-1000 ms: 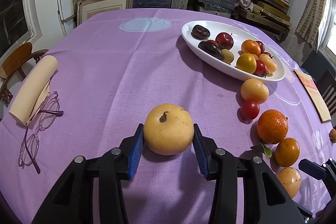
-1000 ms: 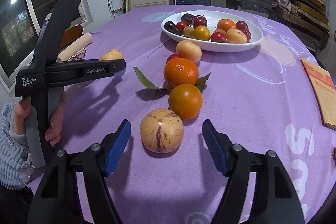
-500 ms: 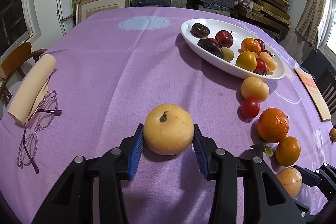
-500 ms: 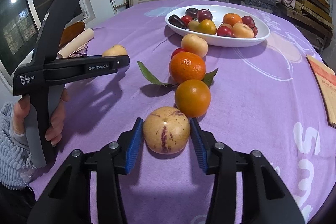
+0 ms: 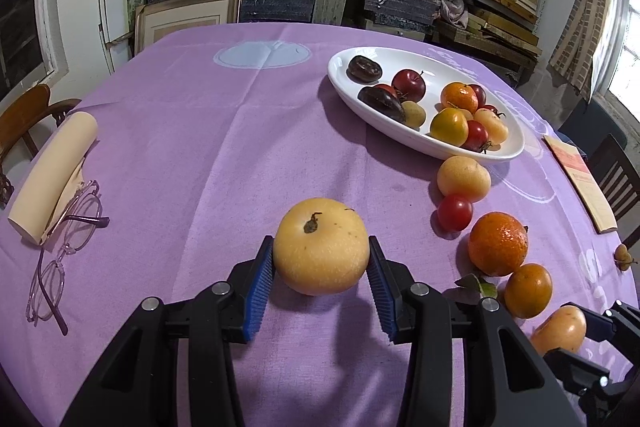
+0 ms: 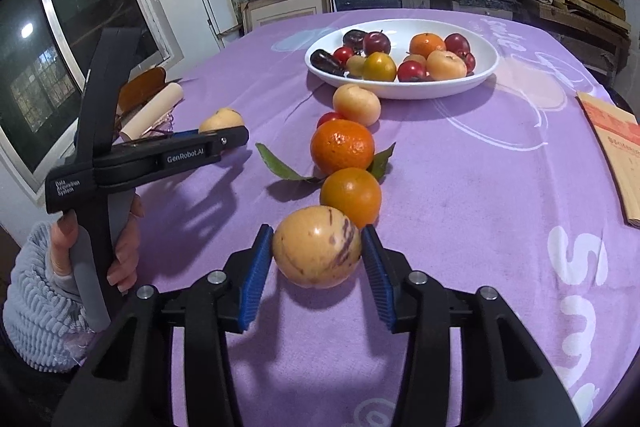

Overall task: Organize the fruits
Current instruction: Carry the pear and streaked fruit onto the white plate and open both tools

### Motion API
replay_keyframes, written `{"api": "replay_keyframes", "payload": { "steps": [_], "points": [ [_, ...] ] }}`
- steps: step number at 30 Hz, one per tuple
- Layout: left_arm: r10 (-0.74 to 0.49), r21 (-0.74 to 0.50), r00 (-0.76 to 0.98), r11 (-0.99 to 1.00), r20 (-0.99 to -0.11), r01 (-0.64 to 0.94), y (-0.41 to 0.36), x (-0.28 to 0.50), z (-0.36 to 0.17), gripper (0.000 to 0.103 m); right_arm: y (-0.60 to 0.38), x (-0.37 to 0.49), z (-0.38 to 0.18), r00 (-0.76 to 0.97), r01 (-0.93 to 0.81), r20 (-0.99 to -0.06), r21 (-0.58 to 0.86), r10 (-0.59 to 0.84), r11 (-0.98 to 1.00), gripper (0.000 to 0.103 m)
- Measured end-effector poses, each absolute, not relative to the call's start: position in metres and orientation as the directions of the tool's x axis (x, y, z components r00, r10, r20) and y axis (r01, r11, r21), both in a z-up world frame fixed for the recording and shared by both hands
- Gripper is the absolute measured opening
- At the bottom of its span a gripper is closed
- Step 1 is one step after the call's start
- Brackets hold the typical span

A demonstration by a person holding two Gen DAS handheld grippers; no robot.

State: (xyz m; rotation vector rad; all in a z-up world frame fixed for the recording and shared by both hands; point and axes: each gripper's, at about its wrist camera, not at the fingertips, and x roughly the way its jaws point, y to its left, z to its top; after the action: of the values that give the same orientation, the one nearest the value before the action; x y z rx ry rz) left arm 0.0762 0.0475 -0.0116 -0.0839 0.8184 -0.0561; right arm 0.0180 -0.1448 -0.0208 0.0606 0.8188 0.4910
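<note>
Both tools are loaded, so the step in hand looks like the carry to the dish. The left tool (image 5: 321, 267) is clamped on a pale yellow pear (image 5: 321, 246), blue pads pressed to its flanks, low over the purple bench (image 5: 192, 147). The right tool (image 6: 317, 259) has just been closing and now grips a streaked melon (image 6: 316, 246); the shadow beneath it suggests it sits just clear of the cloth. Beyond the melon a line of loose fruit runs toward the white dish (image 6: 404, 91): an orange (image 6: 350, 195) just behind it, a leafy tangerine (image 6: 342, 151), a small red fruit (image 6: 330, 118) and a peach-coloured one (image 6: 356, 105) just beside the dish rim. The dish already holds a heap of plums, oranges and yellow fruit along its near side, with bare space toward the far end. A pair of glasses (image 5: 60, 247) and a paper roll (image 5: 52, 175) lie well apart on the left. The next move probably calls for lifting each fruit high enough to pass over the line of loose fruit and the rim, then setting it down in a free spot so that nothing rolls out. The two tools should not cross on the way.
</note>
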Motion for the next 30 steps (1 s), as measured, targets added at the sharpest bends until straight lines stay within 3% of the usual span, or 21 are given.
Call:
{"api": "replay_keyframes", "payload": {
  "steps": [6,18,30],
  "points": [
    [-0.127,-0.133,0.655,0.99,-0.745,0.041,0.039,0.088,-0.009,0.046,-0.163,0.037,0.006,0.64,-0.358,-0.659,0.197,0.394,0.913,0.045],
    [-0.114,-0.074,0.7,0.993,-0.705,0.087,0.003,0.157,0.031,0.046,-0.185,0.15,0.051,0.746,-0.236,-0.593,0.189,0.303,0.953,0.045],
    [-0.072,-0.067,0.682,0.997,-0.728,0.034,0.002,0.254,0.038,0.045,-0.154,0.3,0.049,0.686,-0.218,-0.682,0.139,0.253,0.966,0.045]
  ]
}}
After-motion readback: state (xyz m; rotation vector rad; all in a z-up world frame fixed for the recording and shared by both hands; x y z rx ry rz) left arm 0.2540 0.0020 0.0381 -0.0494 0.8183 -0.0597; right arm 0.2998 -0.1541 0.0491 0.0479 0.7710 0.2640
